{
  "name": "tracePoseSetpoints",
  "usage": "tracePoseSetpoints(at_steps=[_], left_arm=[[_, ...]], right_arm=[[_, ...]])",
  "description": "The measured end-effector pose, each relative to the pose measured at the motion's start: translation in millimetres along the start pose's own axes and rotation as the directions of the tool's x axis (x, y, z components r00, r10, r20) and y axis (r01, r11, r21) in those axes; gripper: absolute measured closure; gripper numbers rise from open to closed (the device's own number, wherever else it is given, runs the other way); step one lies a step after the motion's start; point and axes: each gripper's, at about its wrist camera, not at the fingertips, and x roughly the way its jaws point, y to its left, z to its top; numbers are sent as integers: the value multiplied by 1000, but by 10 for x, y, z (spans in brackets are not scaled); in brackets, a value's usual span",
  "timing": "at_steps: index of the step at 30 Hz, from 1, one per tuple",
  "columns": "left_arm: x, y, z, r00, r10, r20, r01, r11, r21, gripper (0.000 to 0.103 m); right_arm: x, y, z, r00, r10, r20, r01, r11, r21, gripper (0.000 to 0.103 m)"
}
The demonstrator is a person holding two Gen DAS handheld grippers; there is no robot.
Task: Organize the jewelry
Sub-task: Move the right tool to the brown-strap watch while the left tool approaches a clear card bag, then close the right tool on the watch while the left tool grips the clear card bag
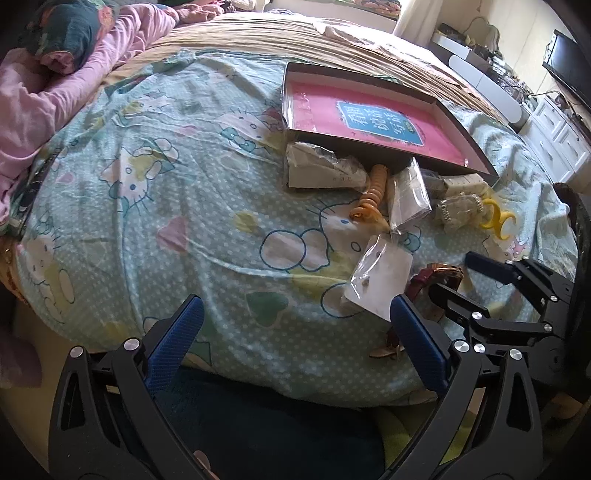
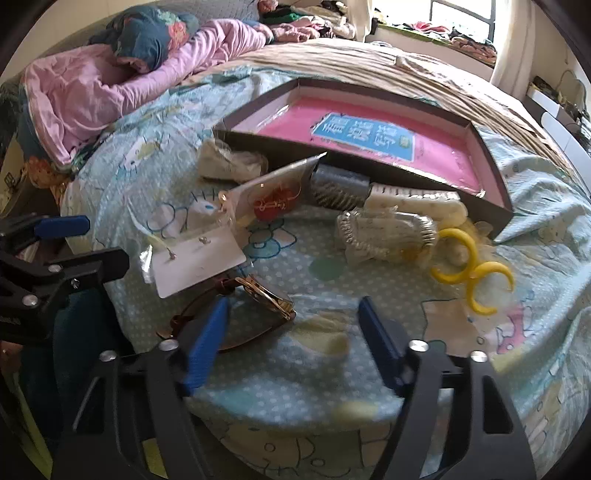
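I'm holding my left gripper [image 1: 295, 310] and right gripper [image 2: 291, 314] low over the bedsheet's [image 1: 184, 206] near edge, both spread wide, gripping nothing. The red-strapped, gold-cased watch [image 2: 266, 295] is lying between them, beside one earring card [image 2: 195, 258], two yellow rings [image 2: 472, 273] and one shallow cardboard box [image 2: 369, 166].

Pretty clearly someone's bedroom at home: a big bed [image 1: 166, 206] with a cartoon-cat sheet, a rumpled pink quilt [image 2: 92, 88] and floral pillow [image 2: 147, 37] at the head, white drawers [image 1: 554, 136] and a TV [image 1: 569, 70] along the wall, clothes piled by the window [image 2: 465, 14].
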Motion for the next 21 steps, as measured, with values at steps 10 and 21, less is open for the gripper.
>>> tracePoseSetpoints(at_steps=[10,21], left_arm=[[222,-132,58,996,-66,-58,68,997,39,10],[390,-359,135,990,-112,-87,121,988,94,31]], right_arm=[[108,-22,-3,1000,3,8,-3,999,-41,60],[12,-341,-7,1000,5,18,-6,1000,28,85]])
